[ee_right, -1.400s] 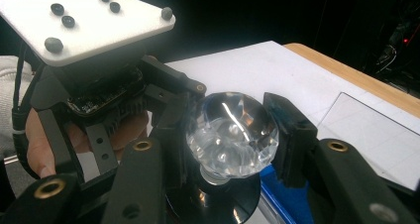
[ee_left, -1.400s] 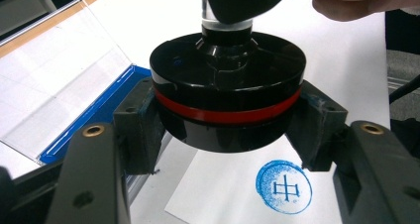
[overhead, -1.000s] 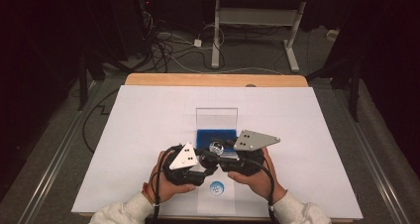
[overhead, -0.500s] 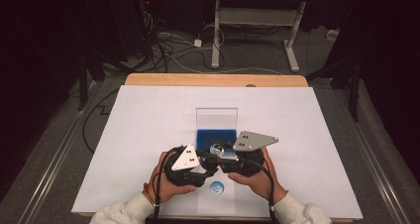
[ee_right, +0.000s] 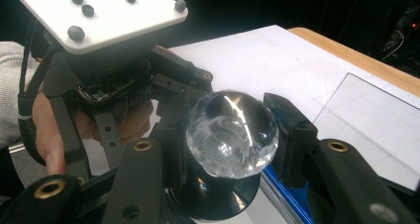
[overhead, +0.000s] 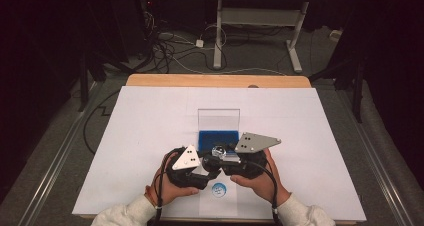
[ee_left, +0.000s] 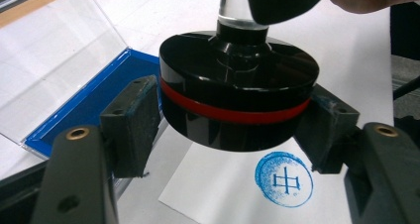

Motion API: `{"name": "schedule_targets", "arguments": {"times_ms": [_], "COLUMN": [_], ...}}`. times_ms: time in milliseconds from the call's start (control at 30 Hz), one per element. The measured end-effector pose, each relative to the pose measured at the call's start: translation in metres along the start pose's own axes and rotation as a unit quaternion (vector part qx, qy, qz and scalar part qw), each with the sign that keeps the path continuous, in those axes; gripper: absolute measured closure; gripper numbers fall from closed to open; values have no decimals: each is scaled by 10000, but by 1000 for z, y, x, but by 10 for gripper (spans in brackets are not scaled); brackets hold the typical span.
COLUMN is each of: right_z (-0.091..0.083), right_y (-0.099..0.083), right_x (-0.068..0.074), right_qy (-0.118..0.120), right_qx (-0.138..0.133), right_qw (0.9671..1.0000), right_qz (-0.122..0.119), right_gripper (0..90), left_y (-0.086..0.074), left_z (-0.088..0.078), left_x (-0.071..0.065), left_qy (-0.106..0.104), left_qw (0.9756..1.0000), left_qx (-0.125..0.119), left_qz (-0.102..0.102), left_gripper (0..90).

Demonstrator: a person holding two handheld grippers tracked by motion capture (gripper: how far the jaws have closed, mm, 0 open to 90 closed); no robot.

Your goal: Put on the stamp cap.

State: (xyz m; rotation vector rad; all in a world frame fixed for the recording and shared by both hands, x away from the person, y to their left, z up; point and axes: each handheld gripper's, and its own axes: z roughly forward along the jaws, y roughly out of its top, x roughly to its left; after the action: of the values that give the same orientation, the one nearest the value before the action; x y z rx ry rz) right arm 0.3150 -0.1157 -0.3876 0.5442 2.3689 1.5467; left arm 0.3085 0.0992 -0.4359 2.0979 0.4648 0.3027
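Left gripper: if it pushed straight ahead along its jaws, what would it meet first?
Probably the black stamp base: it already sits between the left gripper jaws, which have just been opening and look barely clear. Beyond it lies the blue ink pad; depth is unclear.

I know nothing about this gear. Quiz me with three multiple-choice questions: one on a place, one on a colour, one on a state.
1. Where is the blue print? A on a cup; B on the slip; C on a plate.
2. The stamp has a band of which colour? A green; B yellow; C red.
3. The right gripper is: A shut on the knob; B open, empty; C shut on a pen.

B: the print sits on the white paper.
C: a red ring circles the black base.
A: both pads press the clear knob.
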Motion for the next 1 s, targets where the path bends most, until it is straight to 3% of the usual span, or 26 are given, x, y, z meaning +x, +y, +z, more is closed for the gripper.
{"name": "schedule_targets", "arguments": {"times_ms": [100, 267, 533, 700, 1000], "right_z": [-1, -5, -14, -22, -33], "right_y": [1, 3, 4, 6, 8], "right_x": [0, 0, -5, -8, -13], "right_qy": [-3, 2, -123, -247, -417], "right_qx": [-10, -89, -127, -180, -187], "right_qw": [10000, 10000, 9998, 9995, 9989], "right_qz": [-25, -34, -22, -57, -113], "right_gripper": [568, 569, 569, 568, 568], "left_y": [-1, -5, -13, -18, -18], "left_z": [2, 11, 19, 13, -6], "left_x": [1, -1, -6, -5, 6], "left_qy": [35, 65, 43, -76, 305], "left_qw": [9999, 9995, 9987, 9987, 9982], "left_qx": [49, 306, 510, 495, 433], "left_qz": [-104, -101, 5, 136, 279], "left_gripper": [251, 182, 164, 165, 165]}}
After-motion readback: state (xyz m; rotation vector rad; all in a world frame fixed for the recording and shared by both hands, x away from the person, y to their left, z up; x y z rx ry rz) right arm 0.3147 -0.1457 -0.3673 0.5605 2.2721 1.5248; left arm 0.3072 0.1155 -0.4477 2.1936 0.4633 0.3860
